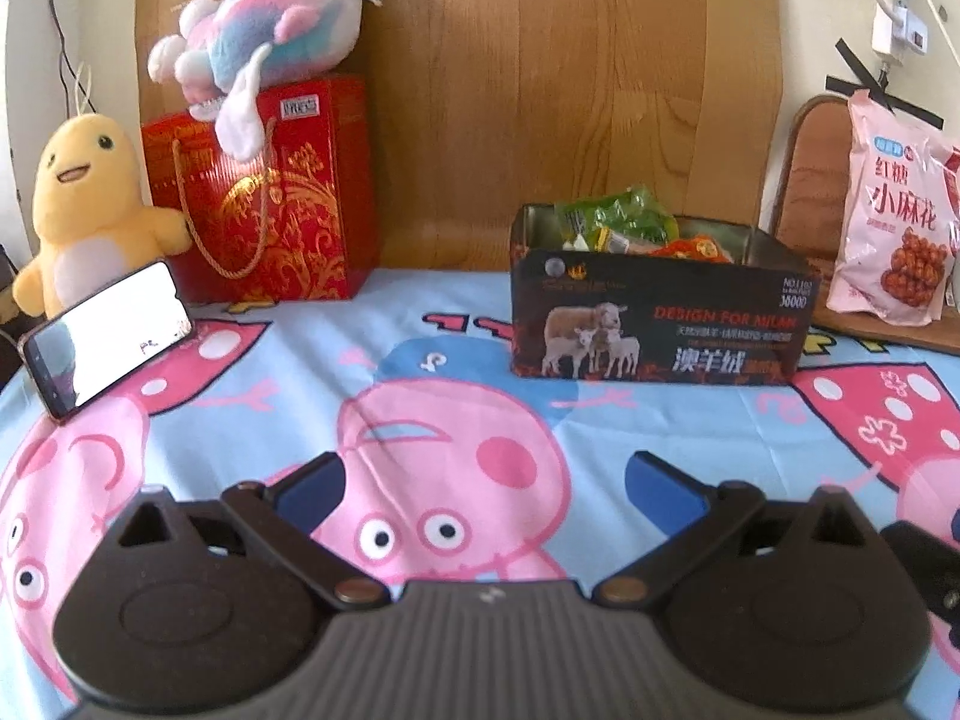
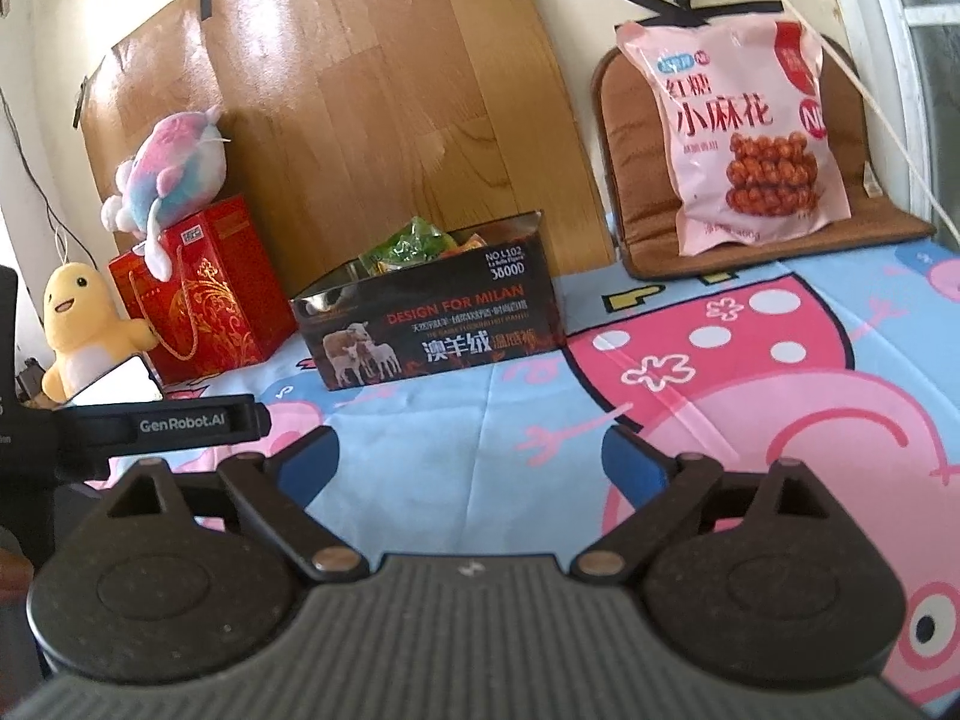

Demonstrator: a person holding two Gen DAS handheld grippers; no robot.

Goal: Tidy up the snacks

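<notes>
A black cardboard box (image 1: 657, 330) (image 2: 432, 330) printed with sheep stands on the cartoon sheet, holding green and orange snack packets (image 1: 624, 222) (image 2: 414, 246). A large pink snack bag (image 1: 888, 210) (image 2: 750, 138) leans upright on a brown cushion (image 2: 774, 228) at the back right. My left gripper (image 1: 483, 480) hovers open over the sheet, well short of the box, nothing between its blue pads. My right gripper (image 2: 471, 459) is open wide too, empty, with the box ahead to the left and the pink bag ahead to the right. The left gripper's black body (image 2: 150, 426) shows at the right wrist view's left edge.
A red gift bag (image 1: 264, 192) (image 2: 198, 288) with a pink-blue plush (image 1: 270, 30) (image 2: 168, 162) on top stands at the back left. A yellow plush (image 1: 90, 204) (image 2: 78, 324) and a propped phone (image 1: 108, 336) sit beside it. A wooden board (image 1: 540, 90) backs the scene.
</notes>
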